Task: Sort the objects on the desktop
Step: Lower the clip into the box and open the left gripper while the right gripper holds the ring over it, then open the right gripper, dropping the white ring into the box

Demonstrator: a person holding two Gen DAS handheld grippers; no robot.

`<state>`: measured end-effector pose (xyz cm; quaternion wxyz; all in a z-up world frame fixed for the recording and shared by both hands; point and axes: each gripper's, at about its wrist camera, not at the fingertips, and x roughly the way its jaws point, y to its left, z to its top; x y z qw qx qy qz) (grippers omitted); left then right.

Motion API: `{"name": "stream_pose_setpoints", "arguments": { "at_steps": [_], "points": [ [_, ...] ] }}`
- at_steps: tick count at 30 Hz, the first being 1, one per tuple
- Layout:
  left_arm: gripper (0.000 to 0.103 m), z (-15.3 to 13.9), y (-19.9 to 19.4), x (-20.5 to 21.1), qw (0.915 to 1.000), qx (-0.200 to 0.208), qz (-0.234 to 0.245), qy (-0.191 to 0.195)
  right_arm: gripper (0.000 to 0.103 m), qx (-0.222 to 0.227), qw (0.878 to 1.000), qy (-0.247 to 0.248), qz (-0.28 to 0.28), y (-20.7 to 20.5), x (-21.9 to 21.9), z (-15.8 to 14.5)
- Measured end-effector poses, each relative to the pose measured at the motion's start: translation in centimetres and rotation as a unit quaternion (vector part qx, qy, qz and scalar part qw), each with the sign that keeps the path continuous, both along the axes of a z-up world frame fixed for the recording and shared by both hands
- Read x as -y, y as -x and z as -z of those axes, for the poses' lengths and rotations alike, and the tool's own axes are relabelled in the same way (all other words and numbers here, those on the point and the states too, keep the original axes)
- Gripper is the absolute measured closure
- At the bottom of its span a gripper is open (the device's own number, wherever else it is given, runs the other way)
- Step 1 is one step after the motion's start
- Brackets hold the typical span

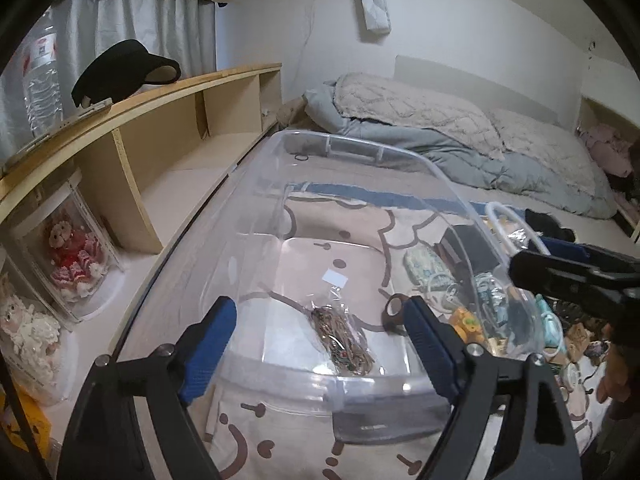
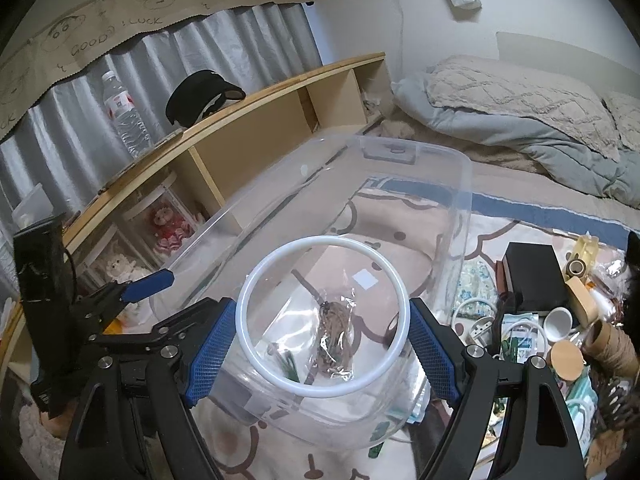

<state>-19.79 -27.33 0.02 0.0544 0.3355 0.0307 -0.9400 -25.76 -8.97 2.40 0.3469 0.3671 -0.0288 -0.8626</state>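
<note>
One clear bin point(image 1: 340, 384) holds one bagged cord bundle point(image 1: 342, 340).

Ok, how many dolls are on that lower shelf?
2: a red-dressed doll in a clear case, and a white doll beside it, nearer the camera. Others may be hidden past the frame edge.

I could not read the pile of small objects point(image 1: 480, 304) through the curved wall of the clear bin point(image 1: 360, 152); they smeared together. The right gripper point(image 1: 560, 276) ran off the picture's edge, fingertips unseen. From the right wrist, the bagged cord point(image 2: 336, 336) was warped behind the clear jar point(image 2: 320, 400), and the left gripper point(image 2: 148, 284) showed one finger only.
</note>
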Motion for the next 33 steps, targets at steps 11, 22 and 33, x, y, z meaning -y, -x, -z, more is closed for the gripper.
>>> {"name": "stream_pose_setpoints", "arguments": {
  "at_steps": [11, 22, 33],
  "points": [
    [0.017, -0.7, -4.1, 0.0, 0.9992, -0.039, 0.006, -0.009, 0.019, 0.008, 1.000, -0.011, -0.005, 0.5, 1.8, 0.4],
    [0.017, -0.1, -8.5, -1.2, 0.9974, -0.066, 0.021, -0.019, 0.019, 0.036, 0.997, -0.062, -0.013, 2.3, 5.2, 2.3],
    [0.007, 0.9, -9.7, -1.5, 0.9976, -0.062, 0.023, -0.023, 0.000, 0.062, 0.996, -0.062, 0.005, 3.1, 4.9, 4.3]
  ]
}}
